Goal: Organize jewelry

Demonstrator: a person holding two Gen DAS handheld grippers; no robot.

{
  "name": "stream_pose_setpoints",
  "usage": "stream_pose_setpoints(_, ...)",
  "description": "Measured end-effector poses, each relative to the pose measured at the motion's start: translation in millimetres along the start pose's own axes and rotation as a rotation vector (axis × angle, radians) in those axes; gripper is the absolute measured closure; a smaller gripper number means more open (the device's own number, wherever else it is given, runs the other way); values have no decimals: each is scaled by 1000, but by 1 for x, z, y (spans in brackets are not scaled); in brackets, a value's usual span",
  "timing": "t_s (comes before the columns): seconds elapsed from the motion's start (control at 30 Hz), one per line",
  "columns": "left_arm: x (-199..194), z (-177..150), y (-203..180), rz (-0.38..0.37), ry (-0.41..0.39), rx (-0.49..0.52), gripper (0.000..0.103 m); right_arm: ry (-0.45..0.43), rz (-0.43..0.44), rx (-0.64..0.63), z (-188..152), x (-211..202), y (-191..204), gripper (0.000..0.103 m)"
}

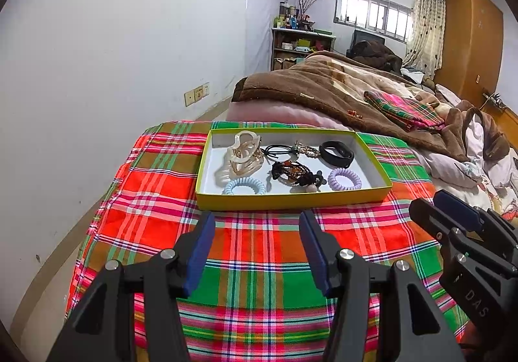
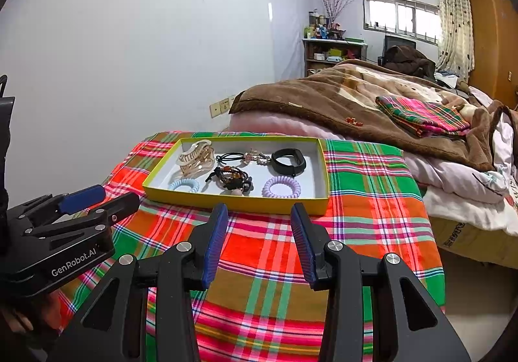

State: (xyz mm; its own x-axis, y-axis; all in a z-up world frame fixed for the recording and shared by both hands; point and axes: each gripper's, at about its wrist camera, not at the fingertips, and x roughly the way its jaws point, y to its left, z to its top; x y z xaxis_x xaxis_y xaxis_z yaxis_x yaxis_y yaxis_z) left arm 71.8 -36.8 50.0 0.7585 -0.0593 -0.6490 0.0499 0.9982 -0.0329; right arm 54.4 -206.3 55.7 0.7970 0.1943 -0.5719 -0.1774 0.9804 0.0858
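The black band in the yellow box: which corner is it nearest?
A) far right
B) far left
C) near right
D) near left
A: the black band lies at the far right of the box, behind the purple coil tie.

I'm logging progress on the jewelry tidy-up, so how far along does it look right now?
Nearly done or only starting: every piece in view already lies inside the yellow tray: cream hair claw, black band, blue coil tie, purple coil tie and beaded pieces. Nothing is in hand: left gripper and right gripper are open and empty over the plaid cloth. Any sorting inside the tray is left.
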Motion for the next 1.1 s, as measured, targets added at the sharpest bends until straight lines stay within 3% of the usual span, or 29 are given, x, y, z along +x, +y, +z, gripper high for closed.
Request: stream_pose_setpoints(1.1, -1, 0, -2, 3, -1, -5, 47, 3, -5, -3, -2, -2, 2, 61)
